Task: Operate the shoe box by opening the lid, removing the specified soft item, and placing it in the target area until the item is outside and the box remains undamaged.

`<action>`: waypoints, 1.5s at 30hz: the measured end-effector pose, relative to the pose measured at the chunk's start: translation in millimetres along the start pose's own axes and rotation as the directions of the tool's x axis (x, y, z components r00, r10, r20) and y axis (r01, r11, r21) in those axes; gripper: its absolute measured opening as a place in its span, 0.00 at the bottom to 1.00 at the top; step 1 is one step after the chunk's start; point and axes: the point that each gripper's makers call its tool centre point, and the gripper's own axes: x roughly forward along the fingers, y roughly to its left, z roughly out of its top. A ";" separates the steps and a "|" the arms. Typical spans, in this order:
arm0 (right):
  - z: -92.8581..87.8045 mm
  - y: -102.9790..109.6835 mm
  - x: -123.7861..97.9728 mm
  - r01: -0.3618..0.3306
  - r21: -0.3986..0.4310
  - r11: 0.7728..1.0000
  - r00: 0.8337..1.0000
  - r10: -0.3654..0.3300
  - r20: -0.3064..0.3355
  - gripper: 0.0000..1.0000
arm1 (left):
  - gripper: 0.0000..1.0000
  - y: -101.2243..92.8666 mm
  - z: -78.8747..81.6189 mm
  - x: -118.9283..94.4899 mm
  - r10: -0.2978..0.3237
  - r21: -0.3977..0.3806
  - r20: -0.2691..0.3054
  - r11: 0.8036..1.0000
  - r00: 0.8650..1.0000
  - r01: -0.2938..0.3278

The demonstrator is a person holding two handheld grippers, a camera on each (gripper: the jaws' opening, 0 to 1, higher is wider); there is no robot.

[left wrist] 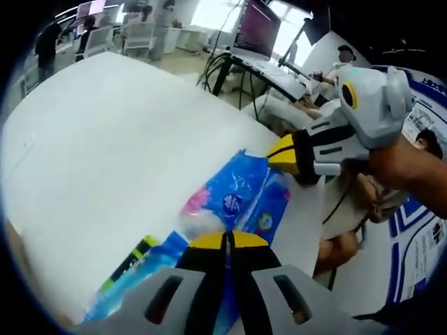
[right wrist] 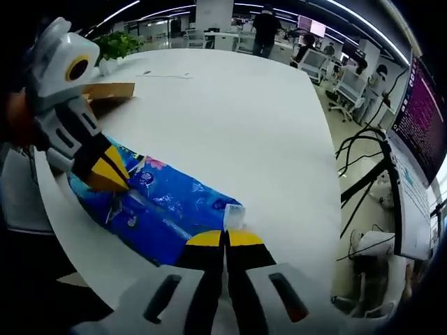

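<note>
A soft blue pack [left wrist: 241, 195] with a flower print lies stretched over the white table [left wrist: 105, 153]. In the left gripper view my left gripper [left wrist: 227, 241] is shut on its near end, and my right gripper [left wrist: 285, 157] comes in from the right, clamped on the far end. The right gripper view has the blue pack [right wrist: 167, 209] running from my right gripper [right wrist: 225, 239], shut on one end, to my left gripper [right wrist: 110, 173] on the other end. A brown cardboard shoe box [right wrist: 105, 92] sits at the table's far left edge behind the left gripper.
The pack lies close to the white table's [right wrist: 230, 112] rounded edge. A potted plant [right wrist: 115, 43] stands past the box. Beyond the table are a monitor [left wrist: 257, 28] on a desk, hanging cables [right wrist: 363, 174], office chairs [right wrist: 349, 84] and people.
</note>
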 end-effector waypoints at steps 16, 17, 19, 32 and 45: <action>10.6 -4.4 -29.0 0.067 0.050 0.997 0.996 -0.070 0.055 0.19 | 0.08 -8.1 16.0 -33.6 -0.018 0.001 0.090 1.000 0.996 0.018; 12.5 -3.5 -31.1 0.071 0.055 0.996 0.995 -0.074 0.065 0.20 | 0.09 -9.6 17.0 -37.3 -0.021 0.010 0.099 1.000 0.995 0.020; 16.9 0.3 -36.7 0.079 0.067 0.995 0.993 -0.085 0.084 0.24 | 0.11 -10.6 19.5 -45.6 -0.018 0.033 0.122 0.999 0.992 0.014; 28.9 58.4 -48.6 0.062 0.098 0.993 0.994 -0.071 0.083 0.28 | 0.19 -0.4 -1.5 -102.3 -0.002 0.022 0.190 1.000 0.982 -0.002; 36.4 115.7 -68.2 0.086 0.106 0.991 0.992 -0.095 0.078 0.32 | 0.29 8.8 -33.1 -158.4 0.022 0.047 0.219 0.998 0.975 -0.034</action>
